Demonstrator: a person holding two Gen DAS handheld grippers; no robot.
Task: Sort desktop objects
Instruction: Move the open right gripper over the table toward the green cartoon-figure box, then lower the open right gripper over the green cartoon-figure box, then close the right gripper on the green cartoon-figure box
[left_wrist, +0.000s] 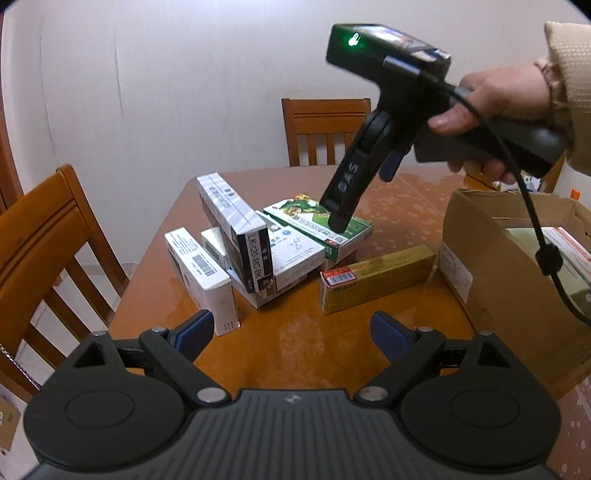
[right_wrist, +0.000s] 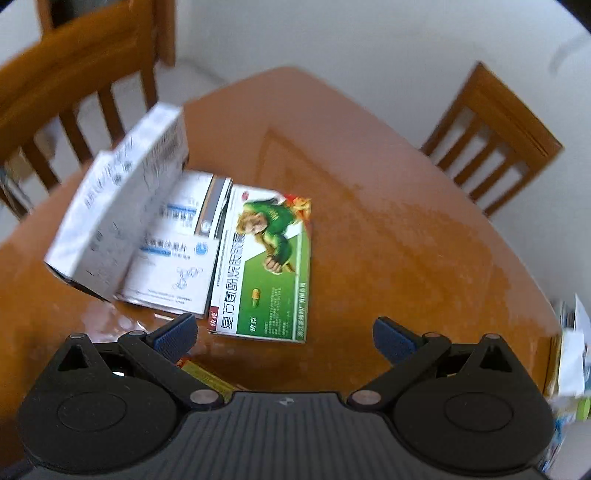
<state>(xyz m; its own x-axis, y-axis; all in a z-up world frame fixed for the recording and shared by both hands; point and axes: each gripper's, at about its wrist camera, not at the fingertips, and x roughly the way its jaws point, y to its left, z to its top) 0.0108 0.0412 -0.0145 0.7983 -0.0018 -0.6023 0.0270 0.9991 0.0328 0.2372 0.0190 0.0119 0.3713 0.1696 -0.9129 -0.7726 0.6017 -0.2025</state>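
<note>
- Right wrist view: right gripper (right_wrist: 284, 334) spread wide, nothing between its pads, poised above the green medicine box (right_wrist: 266, 266).
- Green medicine box lies flat, cartoon figure on its lid, touching the white box (right_wrist: 173, 273) beside it.
- Left gripper (left_wrist: 291, 338) spread wide, nothing held, over bare wooden table (left_wrist: 288, 354).
- Yellow carton (left_wrist: 376, 278) lies just beside the cardboard box (left_wrist: 491, 280); clear tabletop runs beyond the pile.

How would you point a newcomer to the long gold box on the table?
Start at the open cardboard carton on the wooden table. Just beside its near corner, apart from the pile of white packs, the long gold box lies flat. It is the only yellow-gold one, narrow, with a red-and-white label at its end.
</note>
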